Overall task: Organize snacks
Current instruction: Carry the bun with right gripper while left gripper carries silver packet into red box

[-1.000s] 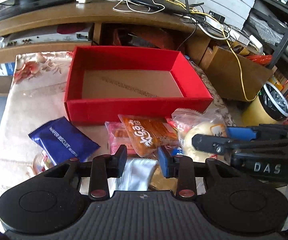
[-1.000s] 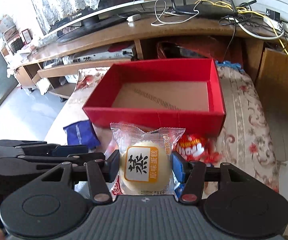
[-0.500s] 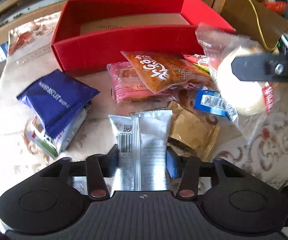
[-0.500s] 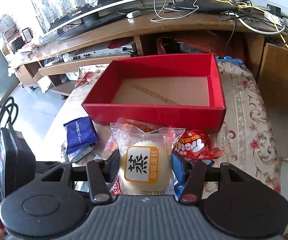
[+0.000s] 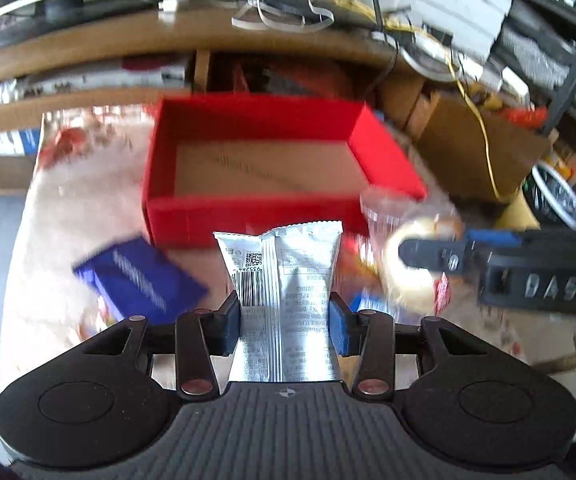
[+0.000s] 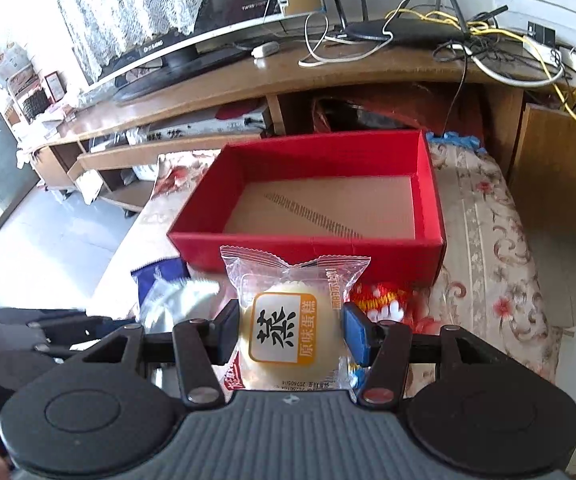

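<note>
a silver foil snack packet (image 5: 284, 300) is clamped across its width in the left gripper (image 5: 284, 322), a wrapped steamed cake (image 6: 288, 328) in the right gripper (image 6: 289, 332), both short of the empty red box (image 6: 311, 246). both are judged light; the cake looks soft, easily crushed.

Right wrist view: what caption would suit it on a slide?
Right gripper holds a wrapped cake before the empty red box.
</note>
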A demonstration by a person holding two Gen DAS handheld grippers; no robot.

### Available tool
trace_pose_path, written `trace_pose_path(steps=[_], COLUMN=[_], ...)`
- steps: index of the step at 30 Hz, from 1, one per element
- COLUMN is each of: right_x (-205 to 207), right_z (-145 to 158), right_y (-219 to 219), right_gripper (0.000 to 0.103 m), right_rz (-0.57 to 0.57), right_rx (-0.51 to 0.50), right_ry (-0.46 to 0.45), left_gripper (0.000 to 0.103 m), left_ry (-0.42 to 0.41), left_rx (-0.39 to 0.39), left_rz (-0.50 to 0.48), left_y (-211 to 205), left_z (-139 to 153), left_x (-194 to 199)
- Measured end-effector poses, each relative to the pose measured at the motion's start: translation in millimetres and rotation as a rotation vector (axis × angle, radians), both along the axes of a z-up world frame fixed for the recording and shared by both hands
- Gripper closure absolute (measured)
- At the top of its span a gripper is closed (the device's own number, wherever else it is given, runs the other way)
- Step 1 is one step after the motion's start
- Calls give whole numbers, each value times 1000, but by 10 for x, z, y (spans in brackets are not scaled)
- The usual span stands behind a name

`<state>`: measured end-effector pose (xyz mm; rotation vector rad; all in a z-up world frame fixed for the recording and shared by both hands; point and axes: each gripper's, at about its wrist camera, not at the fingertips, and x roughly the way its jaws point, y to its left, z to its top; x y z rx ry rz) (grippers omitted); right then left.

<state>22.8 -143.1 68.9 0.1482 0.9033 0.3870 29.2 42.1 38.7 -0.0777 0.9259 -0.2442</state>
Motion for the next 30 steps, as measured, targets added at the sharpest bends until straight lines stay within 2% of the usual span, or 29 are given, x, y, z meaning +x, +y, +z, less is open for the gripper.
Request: trace_pose_path(steps=[7,17,23,30], right_x=[480,1288,1663,1900], right_z=[102,-22,-234,-532], right_y=[65,123,155,218], right_gripper=[47,47,47,47], right_rz=[-38,-80,-93,-87], right_rx=[-22,-48,-76,-110], right_ry=[-28,-19,7,49], left_gripper=[52,52,51,51], left_ry=[-43,-37,-9,37], left_rx=[-29,-43,-24,4], left_rz=[32,89,101,122], left_y=[-18,37,-35,-62], left_z=[89,-71,-256,-488], left_x=[505,1307,1601,1787])
